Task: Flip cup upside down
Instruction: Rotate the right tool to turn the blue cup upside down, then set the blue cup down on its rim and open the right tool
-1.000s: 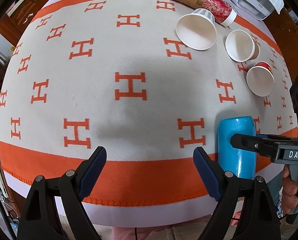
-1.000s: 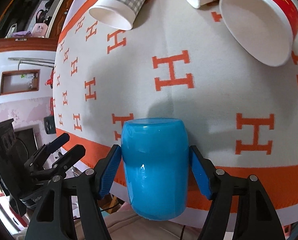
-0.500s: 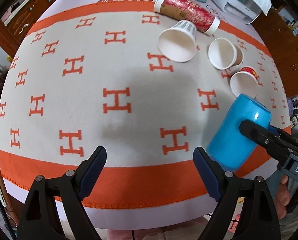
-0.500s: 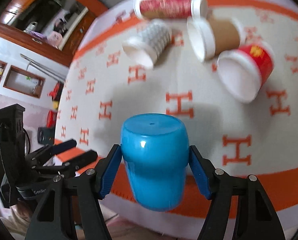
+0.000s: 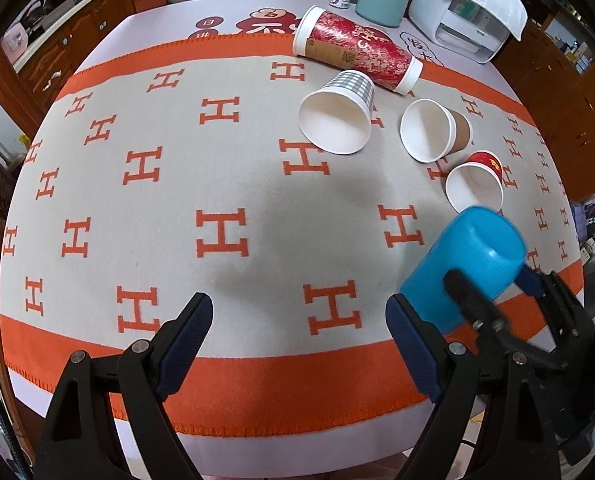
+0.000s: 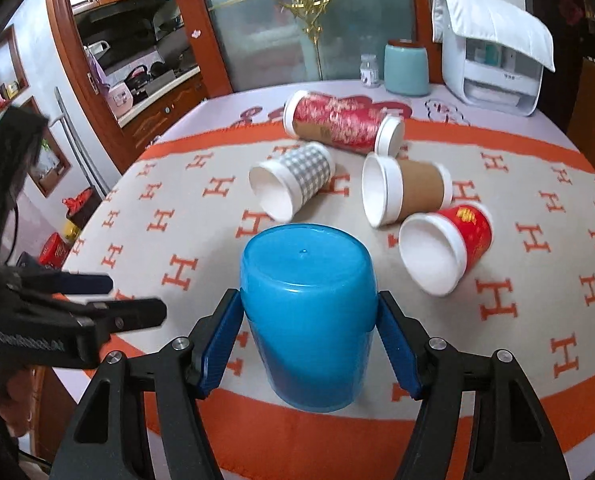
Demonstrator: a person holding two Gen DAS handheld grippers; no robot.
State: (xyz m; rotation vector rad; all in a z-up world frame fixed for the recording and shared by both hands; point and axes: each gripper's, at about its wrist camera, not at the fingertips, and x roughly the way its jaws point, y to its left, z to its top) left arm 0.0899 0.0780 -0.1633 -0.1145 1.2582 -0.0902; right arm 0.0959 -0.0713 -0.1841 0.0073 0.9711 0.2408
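While tilted base-up, blue cup (image 6: 307, 320) clamped between right gripper (image 6: 309, 344) pads; left gripper (image 5: 297, 344) wide, apart.

Blue cup (image 6: 309, 316), formerly low by the near table edge, now lifted, tipped base-forward.

Ahead of you, four paper cups lie on their sides on the orange-and-beige H-patterned cloth (image 5: 225, 184): tall red cup (image 5: 357, 54), grey checked cup (image 5: 339, 114), brown-sleeved cup (image 5: 437, 130), small red cup (image 5: 477, 182).

Glossy blue cup (image 6: 308, 320) held aloft, tilted, closed base uppermost.
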